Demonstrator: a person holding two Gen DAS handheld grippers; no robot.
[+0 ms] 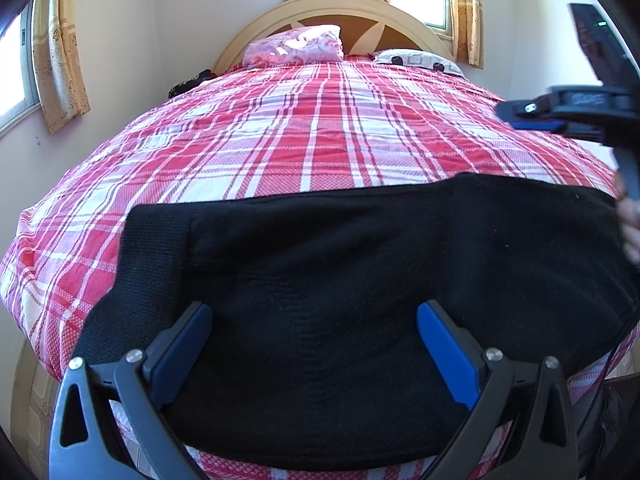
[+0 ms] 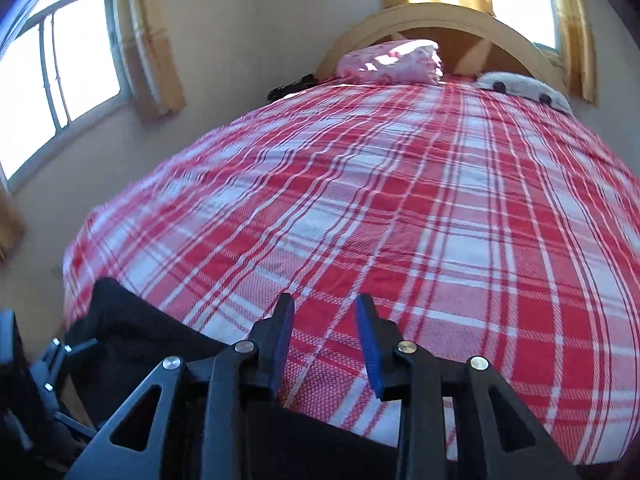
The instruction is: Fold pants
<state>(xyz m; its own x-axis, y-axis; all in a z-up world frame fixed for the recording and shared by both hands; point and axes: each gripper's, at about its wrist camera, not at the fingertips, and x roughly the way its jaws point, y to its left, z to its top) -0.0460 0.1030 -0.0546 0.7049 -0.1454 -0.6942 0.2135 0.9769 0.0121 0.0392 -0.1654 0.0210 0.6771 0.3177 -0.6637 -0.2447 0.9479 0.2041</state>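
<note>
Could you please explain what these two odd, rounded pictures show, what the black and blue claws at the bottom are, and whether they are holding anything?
A person holds a hand-held gripper in each hand; each carries a wide-angle camera looking along its two fingers. The left gripper hovers with jaws wide open over the black pants, lying at the near edge of a bed with a red plaid bedspread. The other picture comes from the right gripper: its jaws stand narrowly apart with only bedspread visible between them. Neither holds anything. A pink pillow and a patterned pillow lie by the headboard.
</note>
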